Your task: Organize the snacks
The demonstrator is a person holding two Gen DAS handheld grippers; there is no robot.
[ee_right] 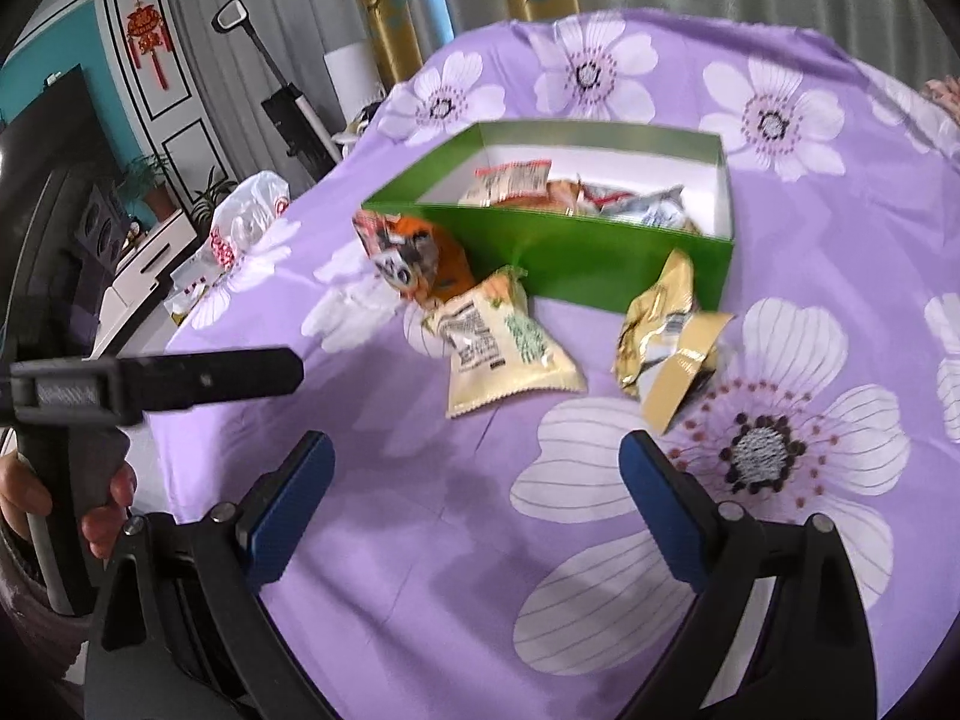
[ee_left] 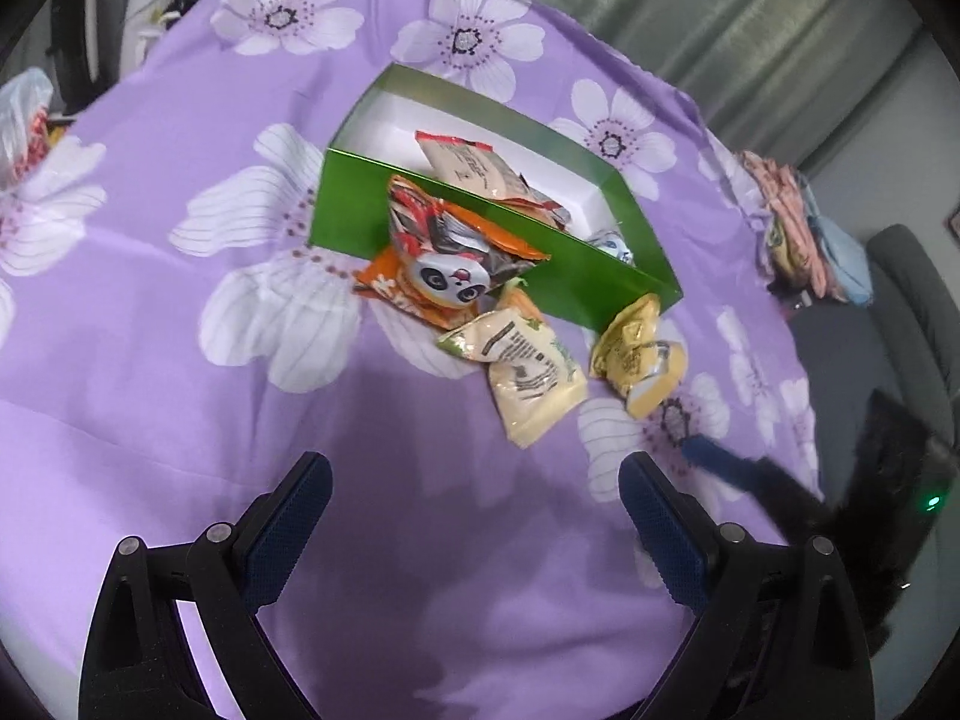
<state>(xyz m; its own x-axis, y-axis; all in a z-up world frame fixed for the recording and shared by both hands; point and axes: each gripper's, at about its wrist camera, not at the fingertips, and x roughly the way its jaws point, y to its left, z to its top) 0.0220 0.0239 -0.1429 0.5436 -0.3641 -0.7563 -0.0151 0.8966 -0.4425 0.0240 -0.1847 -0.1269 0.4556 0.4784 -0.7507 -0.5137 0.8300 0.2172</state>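
A green box (ee_left: 360,213) (ee_right: 564,258) stands on the purple flowered cloth and holds several snack packets (ee_left: 462,165) (ee_right: 516,180). In front of it an orange panda packet (ee_left: 444,264) (ee_right: 414,258) leans against the box's wall. A cream packet (ee_left: 528,372) (ee_right: 504,354) and a gold packet (ee_left: 639,348) (ee_right: 666,330) lie flat beside it. My left gripper (ee_left: 474,480) is open, short of the cream packet, with nothing between its fingers. My right gripper (ee_right: 477,462) is open too, just short of the cream and gold packets.
The cloth-covered table (ee_left: 180,360) (ee_right: 420,540) drops off at its edges. A white plastic bag (ee_right: 246,222) lies at the left edge, folded fabrics (ee_left: 798,228) at the right. The other gripper (ee_right: 156,384) and a hand (ee_right: 102,516) are at the left in the right wrist view.
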